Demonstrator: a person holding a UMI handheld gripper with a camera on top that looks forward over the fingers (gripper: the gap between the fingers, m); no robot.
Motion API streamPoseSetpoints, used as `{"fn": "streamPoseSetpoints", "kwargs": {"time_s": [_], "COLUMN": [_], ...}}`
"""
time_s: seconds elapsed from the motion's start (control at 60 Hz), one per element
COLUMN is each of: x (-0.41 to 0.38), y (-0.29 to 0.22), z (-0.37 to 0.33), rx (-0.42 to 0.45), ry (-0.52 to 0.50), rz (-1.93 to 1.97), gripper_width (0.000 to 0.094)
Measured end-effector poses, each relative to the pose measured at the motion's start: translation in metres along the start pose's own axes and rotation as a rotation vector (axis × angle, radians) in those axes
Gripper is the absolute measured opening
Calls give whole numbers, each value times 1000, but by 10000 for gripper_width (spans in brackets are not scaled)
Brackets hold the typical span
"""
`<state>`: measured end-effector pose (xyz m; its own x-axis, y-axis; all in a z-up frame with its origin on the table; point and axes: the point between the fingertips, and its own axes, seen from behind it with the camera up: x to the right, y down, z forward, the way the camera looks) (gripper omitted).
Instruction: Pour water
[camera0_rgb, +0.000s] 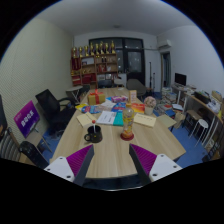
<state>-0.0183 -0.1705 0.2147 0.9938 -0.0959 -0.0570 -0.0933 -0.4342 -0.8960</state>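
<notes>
My gripper (112, 163) is open and empty, its two purple pads (82, 161) spread wide over the near end of a long wooden table (112, 143). Just beyond the fingers, a dark mug (93, 133) stands on the table to the left and a small orange-topped thing (126, 134) to the right. Farther along the table there are several coloured items, among them an orange container (95, 98). I cannot pick out a water vessel with certainty.
Papers and books (103, 117) lie mid-table. Black office chairs (52, 105) stand at the left and a purple-backed chair (27, 121) nearer. Desks with a monitor (180, 79) are at the right. Shelves with yellow items (95, 52) line the back wall.
</notes>
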Motion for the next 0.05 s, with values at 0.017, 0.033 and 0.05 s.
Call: {"fn": "streamPoseSetpoints", "kwargs": {"time_s": [0.017,0.033,0.05], "x": [-2,-4,-5], "y": [-1,-3,-4], "z": [-6,-12,-16], "rx": [5,9,13], "ry": [-1,-2,-1], "rz": [0,-2,-4], "gripper_width": [802,802,801]}}
